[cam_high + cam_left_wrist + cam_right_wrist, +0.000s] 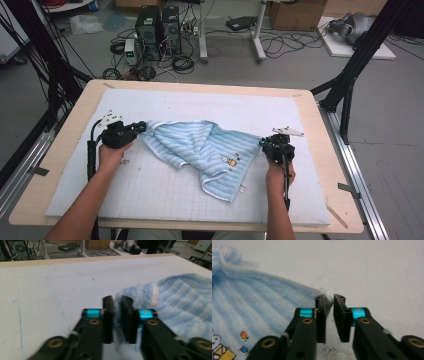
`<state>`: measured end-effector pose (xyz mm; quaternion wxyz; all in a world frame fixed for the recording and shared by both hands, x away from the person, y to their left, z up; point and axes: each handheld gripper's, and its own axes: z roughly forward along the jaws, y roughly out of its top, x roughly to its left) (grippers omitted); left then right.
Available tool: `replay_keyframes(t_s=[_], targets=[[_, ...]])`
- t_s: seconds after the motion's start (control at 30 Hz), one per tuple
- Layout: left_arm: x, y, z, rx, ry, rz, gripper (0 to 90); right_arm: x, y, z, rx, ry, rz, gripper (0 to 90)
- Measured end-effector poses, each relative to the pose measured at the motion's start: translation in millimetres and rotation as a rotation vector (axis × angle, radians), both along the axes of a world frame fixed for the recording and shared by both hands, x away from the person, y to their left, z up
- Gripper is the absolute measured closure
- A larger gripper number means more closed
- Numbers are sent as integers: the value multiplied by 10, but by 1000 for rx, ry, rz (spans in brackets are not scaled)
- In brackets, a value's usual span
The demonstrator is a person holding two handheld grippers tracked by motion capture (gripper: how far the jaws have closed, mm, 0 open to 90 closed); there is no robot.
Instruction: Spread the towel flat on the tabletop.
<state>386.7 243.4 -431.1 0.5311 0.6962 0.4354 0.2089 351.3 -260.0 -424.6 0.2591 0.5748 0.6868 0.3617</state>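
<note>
A: How should the person handle this spread?

B: Judging by the slack, both corners should be drawn apart evenly and kept low, so the striped towel (pixel 200 150) lies flat on the white mat (pixel 150 190) without dragging.

A: Where does the towel sit?

B: Mid-table, rumpled, between the tools. The left gripper (pixel 117 305) is clamped on its left corner. The right gripper (pixel 329 302) touches the right corner; its jaws stand slightly apart, with a wisp of cloth between the tips.
</note>
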Motion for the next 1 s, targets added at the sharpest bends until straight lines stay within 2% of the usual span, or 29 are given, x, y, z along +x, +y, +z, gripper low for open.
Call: replay_keyframes(t_s=[0.03, 0.07, 0.13, 0.17, 0.2, 0.23, 0.27, 0.3, 0.33, 0.4, 0.43, 0.5, 0.57, 0.63, 0.7, 0.73, 0.77, 0.8, 0.83, 0.87, 0.9, 0.93, 0.97, 1.0], targets=[[0, 7, -3, -16, 7, 6, 748, 0, 0, 0, 0, 0, 0, 742], [-2, 10, -4, -37, 19, 14, 631, -20, -10, -3, 9, -12, 4, 700], [-20, 14, 2, -64, 22, -7, 512, -79, -15, -2, 35, -32, 18, 615], [-38, 10, 11, -62, 14, -24, 508, -114, -6, 0, 44, -39, 37, 596], [-59, 1, 23, -48, 2, -30, 482, -198, 36, 5, 43, -47, 94, 558], [-79, -7, 34, -43, -5, -38, 482, -198, 36, 5, 43, -47, 94, 558], [-95, -14, 41, -47, -9, -50, 479, -240, 68, 0, 51, -51, 132, 544], [-113, -26, 46, -46, -10, -57, 455, -331, 168, -29, 24, -42, 191, 532], [-132, -40, 47, -42, -11, -70, 455, -331, 168, -29, 24, -42, 191, 532], [-174, -84, 41, -37, -6, -98, 418, -432, 313, -121, 5, -27, 278, 493], [-197, -109, 38, -38, 0, -115, 418, -432, 313, -121, 5, -27, 278, 493], [-248, -155, 30, -41, 0, -160, 409, -463, 393, -160, -16, -13, 331, 479], [-295, -201, 30, -19, 6, -190, 397, -482, 443, -170, -31, -3, 355, 474], [-335, -231, 34, -16, -2, -208, 387, -482, 488, -179, -2, 1, 406, 457], [-361, -244, 43, -23, -8, -216, 387, -481, 509, -186, 7, 11, 423, 458], [-371, -246, 45, -25, -14, -218, 386, -476, 531, -199, 0, 21, 451, 478], [-375, -245, 44, -25, -19, -218, 387, -481, 563, -215, -34, 30, 476, 546], [-376, -242, 43, -23, -19, -219, 387, -499, 615, -237, -104, 28, 530, 676], [-375, -238, 38, -26, -18, -215, 387, -499, 615, -237, -104, 28, 530, 676], [-377, -233, 37, -28, -16, -212, 387, -494, 615, -220, -113, 41, 537, 748], [-385, -232, 34, -26, -15, -210, 389, -508, 610, -177, -204, 40, 515, 845], [-385, -232, 34, -26, -15, -210, 393, -508, 610, -177, -204, 40, 515, 845], [-392, -236, 34, -22, -16, -216, 413, -512, 555, -162, -264, 36, 457, 870], [-401, -244, 34, -15, -22, -228, 413, -512, 555, -162, -264, 36, 457, 870]])
